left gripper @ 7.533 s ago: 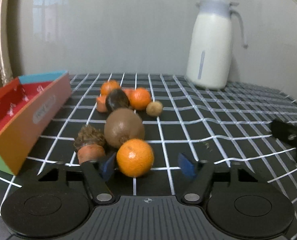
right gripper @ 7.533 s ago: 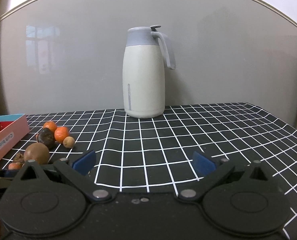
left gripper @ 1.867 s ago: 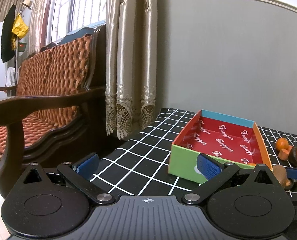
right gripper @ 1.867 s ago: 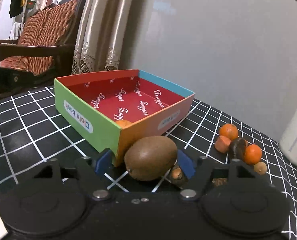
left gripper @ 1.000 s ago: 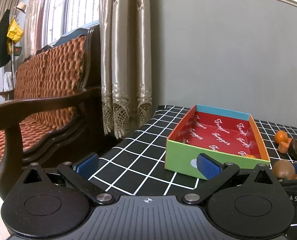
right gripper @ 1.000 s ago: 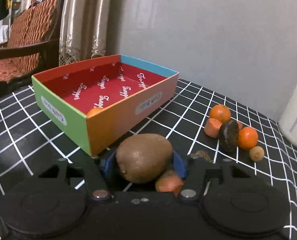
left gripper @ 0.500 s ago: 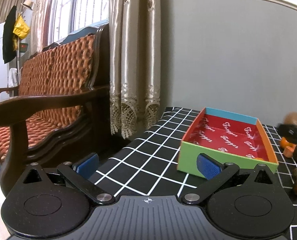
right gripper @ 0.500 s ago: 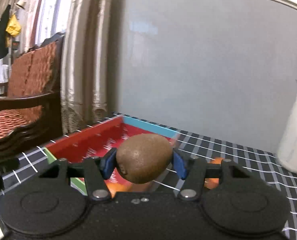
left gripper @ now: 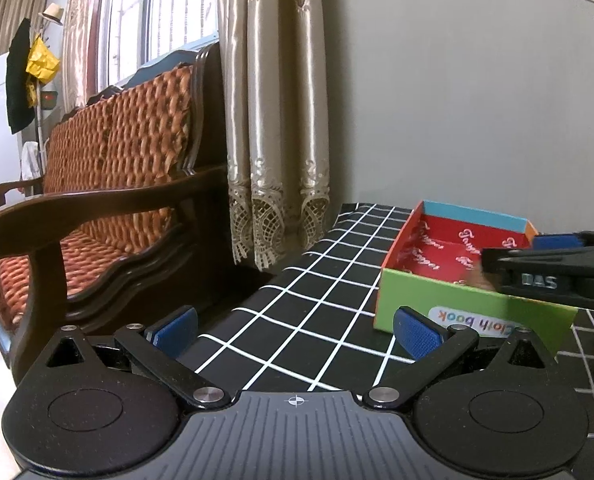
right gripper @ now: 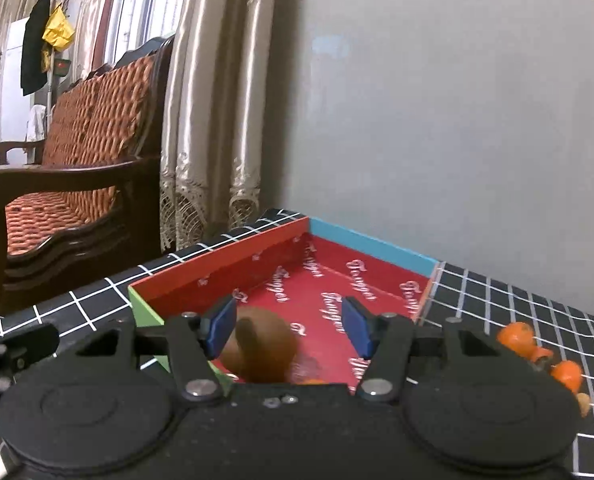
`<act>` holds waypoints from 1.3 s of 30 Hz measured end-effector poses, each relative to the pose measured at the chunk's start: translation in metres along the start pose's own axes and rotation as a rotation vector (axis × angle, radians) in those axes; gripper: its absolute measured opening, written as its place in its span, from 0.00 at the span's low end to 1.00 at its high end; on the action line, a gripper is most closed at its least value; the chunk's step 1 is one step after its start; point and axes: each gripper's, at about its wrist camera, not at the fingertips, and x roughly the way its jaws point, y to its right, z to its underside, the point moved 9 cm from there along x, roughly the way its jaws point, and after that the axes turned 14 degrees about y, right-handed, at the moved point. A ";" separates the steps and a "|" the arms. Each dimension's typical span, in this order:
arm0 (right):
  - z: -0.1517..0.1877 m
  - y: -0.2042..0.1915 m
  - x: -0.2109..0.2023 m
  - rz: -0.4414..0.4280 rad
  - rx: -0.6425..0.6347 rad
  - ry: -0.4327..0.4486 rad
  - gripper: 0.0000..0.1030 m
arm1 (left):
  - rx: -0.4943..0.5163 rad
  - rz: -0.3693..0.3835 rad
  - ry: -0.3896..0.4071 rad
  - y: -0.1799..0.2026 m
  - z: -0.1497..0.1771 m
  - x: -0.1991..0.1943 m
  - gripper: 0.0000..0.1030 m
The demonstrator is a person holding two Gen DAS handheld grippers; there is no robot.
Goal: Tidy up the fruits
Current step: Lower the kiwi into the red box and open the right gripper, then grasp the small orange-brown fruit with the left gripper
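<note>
My right gripper hangs open over the near end of the colourful box with the red printed floor. A brown kiwi, blurred, is between and below its fingers, free of the right pad and inside the box. A bit of an orange fruit shows in the box by it. In the left wrist view the box is at the right, with the right gripper above its rim. My left gripper is open and empty over the table's left end.
Orange fruits and a small brown one lie on the black checked cloth right of the box. A wooden armchair and curtains stand past the table's left edge.
The right gripper has come down over the box and opened, letting go of the kiwi, which now drops into the box. The left gripper has barely moved.
</note>
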 end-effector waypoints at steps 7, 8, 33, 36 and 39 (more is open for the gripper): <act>0.001 0.029 -0.029 0.039 -0.021 -0.018 0.56 | -0.015 0.026 0.033 0.027 -0.008 -0.008 1.00; 0.001 0.034 -0.034 0.046 -0.025 -0.017 0.56 | -0.012 0.031 0.033 0.031 -0.008 -0.008 1.00; 0.027 0.166 -0.128 0.266 -0.014 -0.075 0.59 | 0.145 0.425 -0.044 0.216 0.008 -0.061 1.00; 0.033 0.175 -0.134 0.278 -0.005 -0.081 0.60 | 0.166 0.431 -0.053 0.231 0.013 -0.064 1.00; 0.041 0.182 -0.136 0.289 0.003 -0.093 0.60 | 0.150 0.449 -0.085 0.244 0.019 -0.060 1.00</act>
